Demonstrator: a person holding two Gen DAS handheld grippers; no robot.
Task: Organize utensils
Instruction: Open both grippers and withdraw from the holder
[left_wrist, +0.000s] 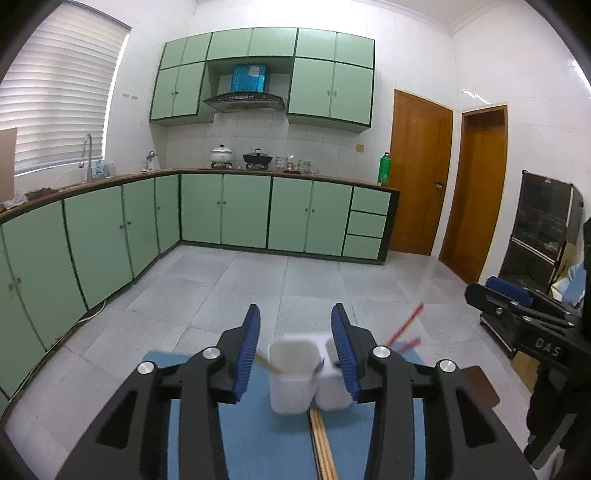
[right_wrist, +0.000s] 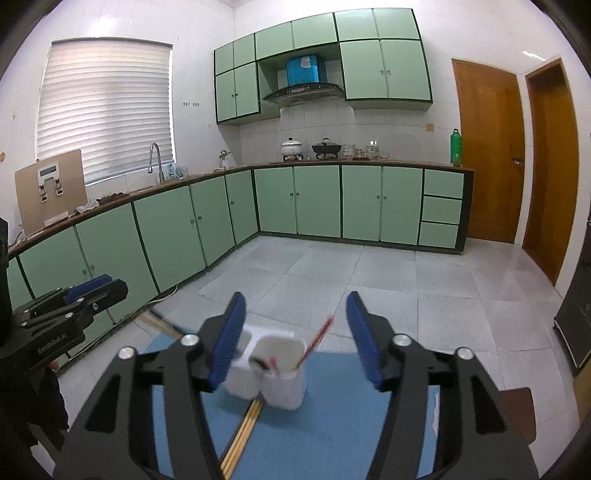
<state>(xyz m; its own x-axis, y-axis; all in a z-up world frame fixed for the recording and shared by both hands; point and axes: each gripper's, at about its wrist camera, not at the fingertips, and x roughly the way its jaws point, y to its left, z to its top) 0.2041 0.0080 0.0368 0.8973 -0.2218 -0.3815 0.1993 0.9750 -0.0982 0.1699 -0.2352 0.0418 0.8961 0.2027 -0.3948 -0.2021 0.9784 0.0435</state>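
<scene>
A white utensil holder with compartments (left_wrist: 290, 384) (right_wrist: 282, 376) stands on a blue mat (left_wrist: 258, 443) (right_wrist: 332, 424). Red chopsticks (left_wrist: 406, 326) (right_wrist: 317, 341) lean out of its right side. Wooden chopsticks (left_wrist: 323, 446) (right_wrist: 242, 435) lie flat on the mat in front of it. More wooden chopsticks (left_wrist: 267, 363) (right_wrist: 162, 323) stick out on the left. My left gripper (left_wrist: 295, 350) is open and empty, above and just before the holder. My right gripper (right_wrist: 295, 339) is open and empty, also above the holder. Each gripper shows in the other's view (left_wrist: 517, 306) (right_wrist: 74, 299).
The mat lies on a small table with a brown edge (right_wrist: 521, 406) over a grey tiled floor. Green kitchen cabinets (left_wrist: 110, 236) line the left and far walls. Wooden doors (left_wrist: 421, 173) are at the right. A dark shelf unit (left_wrist: 539, 229) stands at the far right.
</scene>
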